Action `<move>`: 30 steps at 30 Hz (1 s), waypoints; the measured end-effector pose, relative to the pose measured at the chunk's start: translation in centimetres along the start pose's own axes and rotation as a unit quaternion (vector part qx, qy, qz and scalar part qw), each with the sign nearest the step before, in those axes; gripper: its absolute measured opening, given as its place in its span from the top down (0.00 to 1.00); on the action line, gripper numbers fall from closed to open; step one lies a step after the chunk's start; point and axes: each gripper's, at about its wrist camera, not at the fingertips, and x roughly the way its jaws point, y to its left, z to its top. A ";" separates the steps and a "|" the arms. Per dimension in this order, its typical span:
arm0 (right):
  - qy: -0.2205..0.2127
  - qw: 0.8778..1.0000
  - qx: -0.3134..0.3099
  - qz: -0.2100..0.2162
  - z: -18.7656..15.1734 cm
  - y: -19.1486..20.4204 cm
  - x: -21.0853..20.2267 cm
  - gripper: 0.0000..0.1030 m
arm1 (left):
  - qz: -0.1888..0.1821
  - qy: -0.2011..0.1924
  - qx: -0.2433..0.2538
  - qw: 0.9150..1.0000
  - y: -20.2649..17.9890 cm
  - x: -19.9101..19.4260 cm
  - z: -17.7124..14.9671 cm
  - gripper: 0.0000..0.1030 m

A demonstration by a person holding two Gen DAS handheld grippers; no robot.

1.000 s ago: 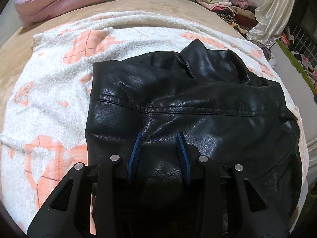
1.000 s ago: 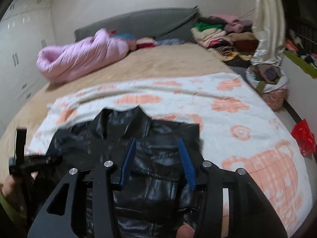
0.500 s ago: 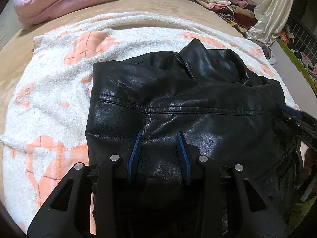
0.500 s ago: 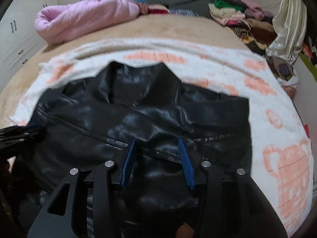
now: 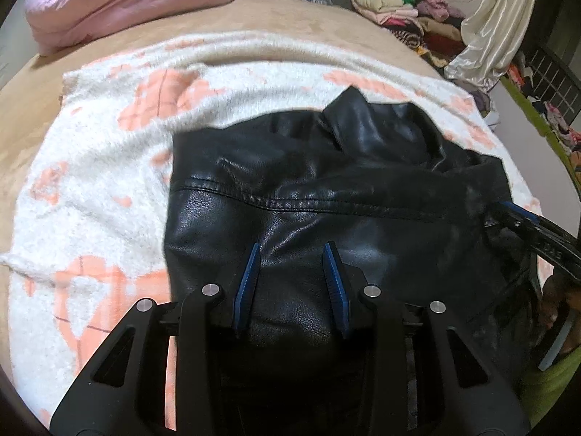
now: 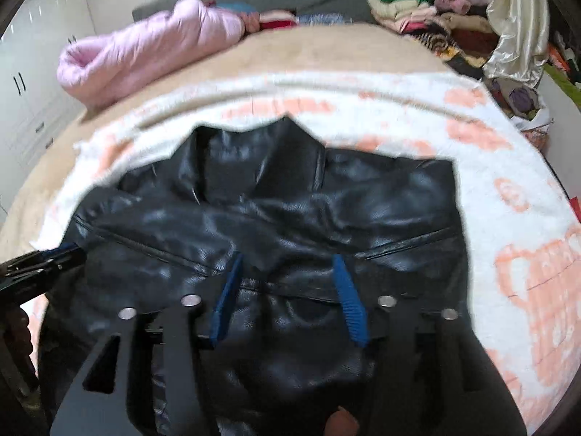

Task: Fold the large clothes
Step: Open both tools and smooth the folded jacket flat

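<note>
A black leather jacket [image 5: 326,189] lies back-up on a white and peach blanket [image 5: 101,167], collar toward the far side. It also shows in the right wrist view [image 6: 276,218]. My left gripper [image 5: 292,250] is open, its blue pads just above the jacket's left half. My right gripper [image 6: 287,261] is open, over the jacket's middle near a seam. Each gripper shows in the other's view: the right one [image 5: 523,225] at the jacket's right edge, the left one [image 6: 40,265] at its left edge.
A pink puffy coat [image 6: 145,51] lies at the head of the tan bed [image 5: 290,18]. A pile of folded clothes [image 6: 428,14] and a cream satin cloth [image 6: 519,25] sit at the far right. The blanket's bare part [image 6: 508,200] extends to the right.
The right gripper has dropped closer to the jacket and shifted over its middle. The left gripper has hardly moved. Both stay open.
</note>
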 end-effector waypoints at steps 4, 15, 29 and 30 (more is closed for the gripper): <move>-0.026 1.000 -0.001 0.006 -0.2 -0.4 -2.8 0.42 | 0.002 -0.018 -0.003 1.000 0.0 -1.8 0.2 0.60; -0.051 0.998 -0.015 0.019 -2.7 0.7 -6.5 0.38 | -0.023 -0.014 0.042 0.999 -2.8 -3.6 -2.1 0.51; -0.004 0.998 -0.058 0.017 -5.4 3.6 -5.0 0.38 | 0.023 0.029 0.102 0.994 -5.3 -1.2 -5.2 0.50; 0.008 0.998 -0.057 0.009 -5.7 3.5 -4.5 0.38 | 0.023 0.030 0.102 0.994 -5.2 -1.1 -5.3 0.50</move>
